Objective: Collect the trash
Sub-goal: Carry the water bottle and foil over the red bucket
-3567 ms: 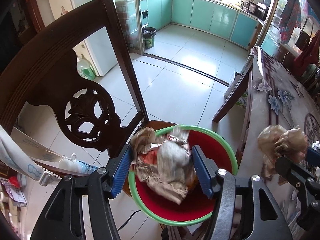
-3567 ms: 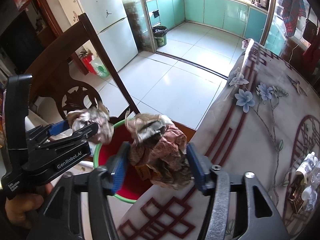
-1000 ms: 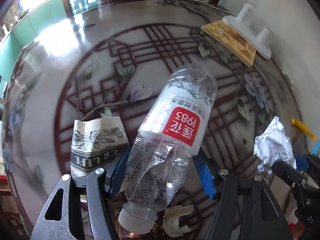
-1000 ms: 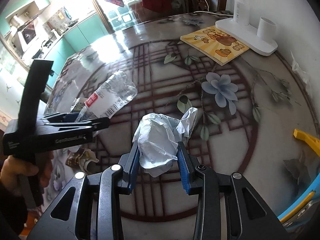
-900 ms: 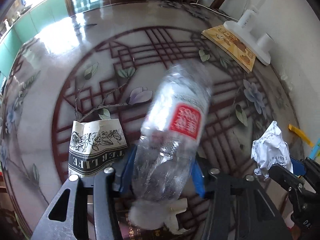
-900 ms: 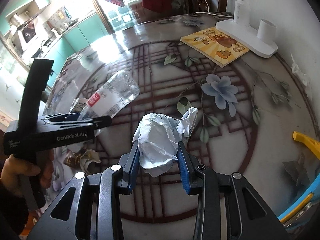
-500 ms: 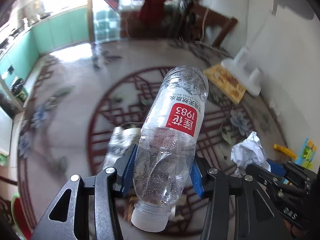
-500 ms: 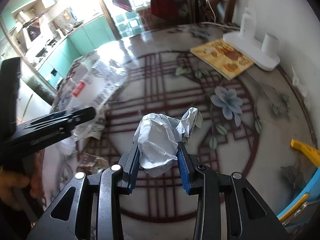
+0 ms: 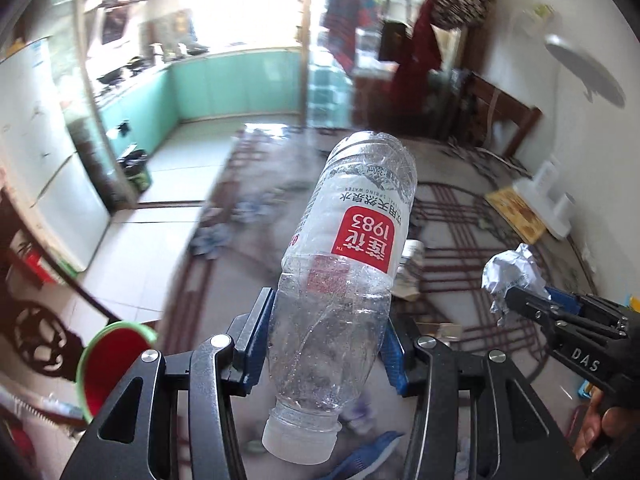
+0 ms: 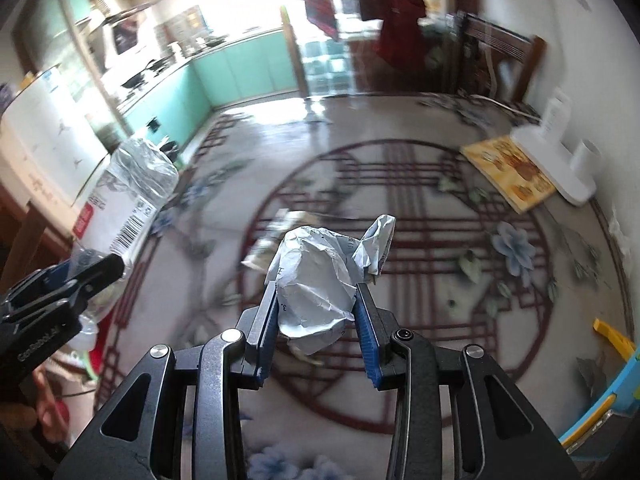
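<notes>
Both grippers are now up off the table (image 10: 460, 360), which a second ago lay close beneath them. The left gripper (image 9: 326, 336) has pinched in on the plastic bottle (image 9: 344, 264) and lifted it clear; it lay on the tabletop before. The folded paper cup (image 9: 408, 268) that sat just beside the bottle sits alone below. The right gripper (image 10: 316, 312) has carried the crumpled white paper (image 10: 316, 284) higher. The red basin (image 9: 112, 364) shows again at the left gripper's lower left, and the kitchen is back in sight.
</notes>
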Available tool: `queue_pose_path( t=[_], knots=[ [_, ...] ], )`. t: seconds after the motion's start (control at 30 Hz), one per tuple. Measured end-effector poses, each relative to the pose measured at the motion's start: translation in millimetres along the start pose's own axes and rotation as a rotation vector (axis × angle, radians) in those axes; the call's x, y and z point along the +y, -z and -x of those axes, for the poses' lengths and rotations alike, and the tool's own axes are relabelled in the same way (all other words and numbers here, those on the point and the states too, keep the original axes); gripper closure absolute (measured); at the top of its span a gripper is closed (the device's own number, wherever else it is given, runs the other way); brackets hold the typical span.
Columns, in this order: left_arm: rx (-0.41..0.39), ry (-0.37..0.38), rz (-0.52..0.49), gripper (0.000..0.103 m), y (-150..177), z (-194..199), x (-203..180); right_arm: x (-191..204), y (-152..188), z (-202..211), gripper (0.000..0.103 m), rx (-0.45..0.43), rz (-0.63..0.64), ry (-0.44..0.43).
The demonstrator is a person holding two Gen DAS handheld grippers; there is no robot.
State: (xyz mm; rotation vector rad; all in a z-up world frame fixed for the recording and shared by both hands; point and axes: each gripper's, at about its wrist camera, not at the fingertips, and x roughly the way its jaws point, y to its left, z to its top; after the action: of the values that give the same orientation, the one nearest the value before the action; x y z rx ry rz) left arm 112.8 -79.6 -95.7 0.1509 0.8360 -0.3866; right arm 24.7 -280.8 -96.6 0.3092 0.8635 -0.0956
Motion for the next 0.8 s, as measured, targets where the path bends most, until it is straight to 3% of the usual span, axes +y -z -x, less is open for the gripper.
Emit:
queue_pose_path(
  t=[0.4,0.8],
  knots=[
    [-0.023,-0.100,0.133,0.057,37.3,46.1,95.6,100.5,7.9,-6.4,0.068,0.000,0.181,-0.089],
    [-0.023,-0.126,0.188,0.057,55.6,58.8,152.7,158.6,14.6,2.5,0.068,-0.031,0.267,-0.093]
  ],
)
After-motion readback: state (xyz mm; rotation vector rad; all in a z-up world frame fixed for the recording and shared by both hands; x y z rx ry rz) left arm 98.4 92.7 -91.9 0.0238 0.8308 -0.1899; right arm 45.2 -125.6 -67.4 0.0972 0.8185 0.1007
